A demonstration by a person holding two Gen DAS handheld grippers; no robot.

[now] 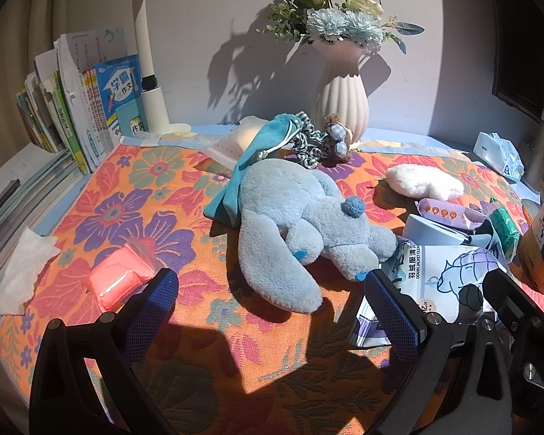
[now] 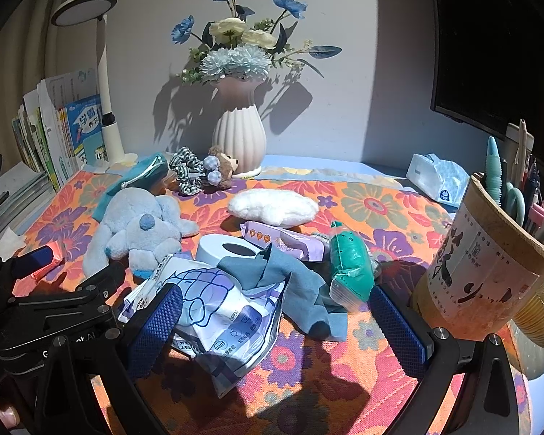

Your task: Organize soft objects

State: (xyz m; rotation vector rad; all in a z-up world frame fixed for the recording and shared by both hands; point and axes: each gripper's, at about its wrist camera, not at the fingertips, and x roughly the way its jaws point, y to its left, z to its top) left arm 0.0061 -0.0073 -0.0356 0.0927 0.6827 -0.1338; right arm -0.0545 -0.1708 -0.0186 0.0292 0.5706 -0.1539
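A pale blue plush toy (image 1: 301, 224) lies face down on the floral cloth (image 1: 134, 195); it also shows in the right wrist view (image 2: 137, 232). My left gripper (image 1: 268, 311) is open and empty, just in front of the plush. My right gripper (image 2: 275, 326) is open and empty, straddling a white-and-purple wipes packet (image 2: 214, 311) and a grey-blue cloth (image 2: 297, 290). A white fluffy pad (image 2: 273, 206), a teal cloth (image 1: 257, 159), a checked scrunchie (image 2: 186, 174) and a small brown bear (image 2: 223, 168) lie further back.
A ribbed vase (image 2: 239, 137) of flowers stands at the back. Books (image 1: 72, 116) and a lamp base (image 1: 156, 108) are at left. A pen holder (image 2: 489, 264) stands at right, a tissue pack (image 2: 437, 177) behind it. A pink packet (image 1: 119, 282), green packet (image 2: 350, 268), purple packet (image 2: 286, 243) and tape roll (image 2: 228, 250) lie about.
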